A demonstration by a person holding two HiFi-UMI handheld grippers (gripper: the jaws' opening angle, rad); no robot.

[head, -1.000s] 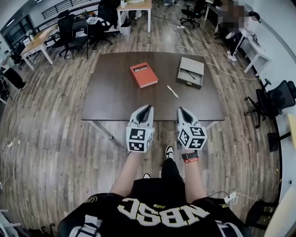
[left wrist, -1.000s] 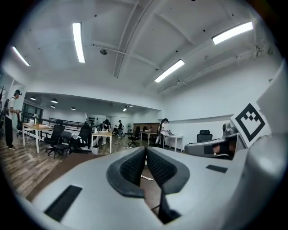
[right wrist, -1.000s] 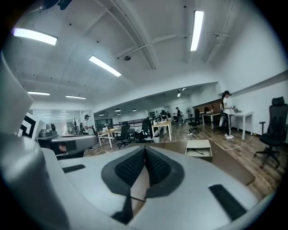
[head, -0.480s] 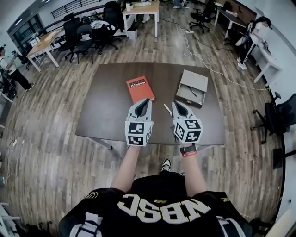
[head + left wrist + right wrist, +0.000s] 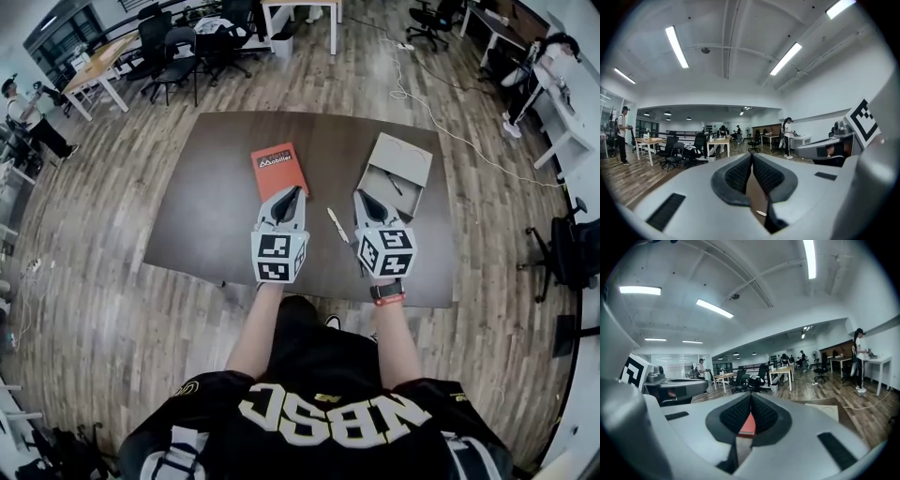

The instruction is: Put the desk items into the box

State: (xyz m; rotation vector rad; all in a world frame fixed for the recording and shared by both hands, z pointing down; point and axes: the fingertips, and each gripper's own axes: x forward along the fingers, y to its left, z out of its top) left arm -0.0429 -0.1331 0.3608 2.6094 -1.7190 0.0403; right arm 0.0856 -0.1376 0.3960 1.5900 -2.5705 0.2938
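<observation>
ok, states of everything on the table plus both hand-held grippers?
book: closed, lying flat on the table.
box: open, lid folded back.
dark pen: lying inside the box.
white pen: loose on the table, outside the box.
left hand-held gripper: shut, empty.
right hand-held gripper: shut, empty.

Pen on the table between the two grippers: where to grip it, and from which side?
Probably mid-shaft of the pen, from above, with the jaws across its length: it is thin and lies flat and slanted on the table. The right gripper is beside it but shut, so open it first.
</observation>
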